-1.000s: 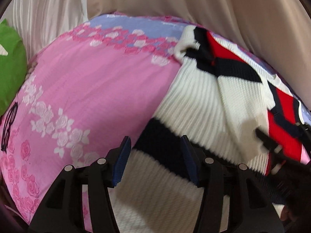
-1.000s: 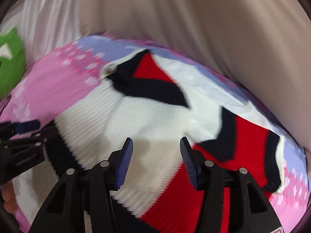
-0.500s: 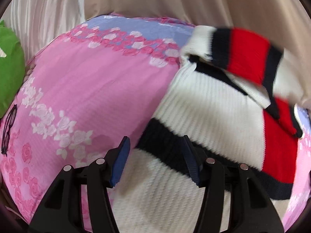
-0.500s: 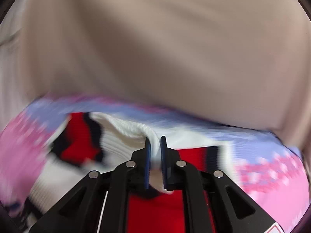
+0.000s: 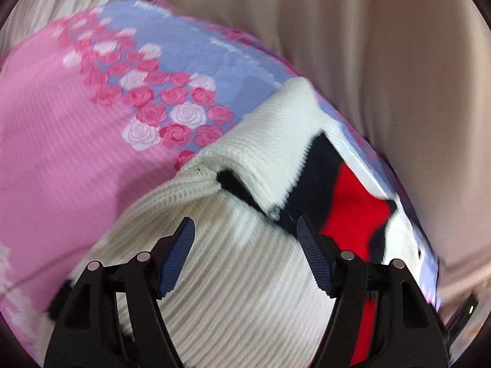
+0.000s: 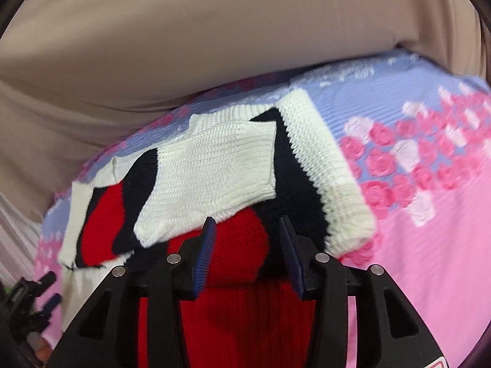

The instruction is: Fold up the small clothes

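Floral pink bedspread (image 5: 61, 159), beige curtain (image 6: 214, 36)

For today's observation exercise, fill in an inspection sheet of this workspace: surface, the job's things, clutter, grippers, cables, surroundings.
Surface: bedspread, pink and lilac, rose print.
Job's things: sweater, white, navy and red knit, lying on the bedspread with a white sleeve folded over its front.
Clutter: nothing seen.
Grippers: left gripper over the white ribbing, jaws opening, nothing pinched; right gripper over the red part, jaws opening, nothing pinched.
Cables: nothing seen.
Surroundings: beige curtain behind the bed.
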A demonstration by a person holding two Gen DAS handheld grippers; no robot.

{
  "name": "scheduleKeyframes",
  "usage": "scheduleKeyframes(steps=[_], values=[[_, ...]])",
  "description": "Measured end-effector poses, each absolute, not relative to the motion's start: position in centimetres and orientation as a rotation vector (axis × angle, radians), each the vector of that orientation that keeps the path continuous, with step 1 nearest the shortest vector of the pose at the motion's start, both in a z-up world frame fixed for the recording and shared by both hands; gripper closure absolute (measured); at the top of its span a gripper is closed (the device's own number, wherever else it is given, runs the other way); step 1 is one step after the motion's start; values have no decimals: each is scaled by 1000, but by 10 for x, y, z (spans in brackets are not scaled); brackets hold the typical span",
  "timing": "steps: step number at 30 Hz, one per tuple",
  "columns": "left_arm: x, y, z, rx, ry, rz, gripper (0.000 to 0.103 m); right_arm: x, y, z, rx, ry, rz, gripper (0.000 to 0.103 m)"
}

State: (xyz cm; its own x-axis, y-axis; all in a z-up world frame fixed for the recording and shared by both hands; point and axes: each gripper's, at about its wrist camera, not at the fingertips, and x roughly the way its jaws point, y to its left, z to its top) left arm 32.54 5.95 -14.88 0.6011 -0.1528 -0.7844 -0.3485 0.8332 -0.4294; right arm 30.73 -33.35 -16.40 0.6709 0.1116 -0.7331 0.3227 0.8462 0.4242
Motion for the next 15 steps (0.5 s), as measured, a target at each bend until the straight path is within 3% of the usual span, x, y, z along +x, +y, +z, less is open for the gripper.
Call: scheduleKeyframes(steps=[5, 9, 11, 12, 13, 15], values=[[339, 63, -156, -666, 885, 155, 38, 322, -334, -180, 674, 796, -82, 54], [348, 64, -156, -711, 891, 140, 45, 332, -330, -179, 691, 761, -66, 56], [354, 64, -160, -696, 909, 168, 58, 335, -327, -176, 687, 750, -53, 68], [357, 65, -161, -684, 918, 176, 75, 338, -324, -177, 678, 759, -37, 97], [360, 65, -161, -673, 924, 172, 89, 335, -326, -175, 678, 760, -38, 96], [362, 65, -157, -649, 922, 155, 92, 320, -328, -157, 682, 680, -23, 96]])
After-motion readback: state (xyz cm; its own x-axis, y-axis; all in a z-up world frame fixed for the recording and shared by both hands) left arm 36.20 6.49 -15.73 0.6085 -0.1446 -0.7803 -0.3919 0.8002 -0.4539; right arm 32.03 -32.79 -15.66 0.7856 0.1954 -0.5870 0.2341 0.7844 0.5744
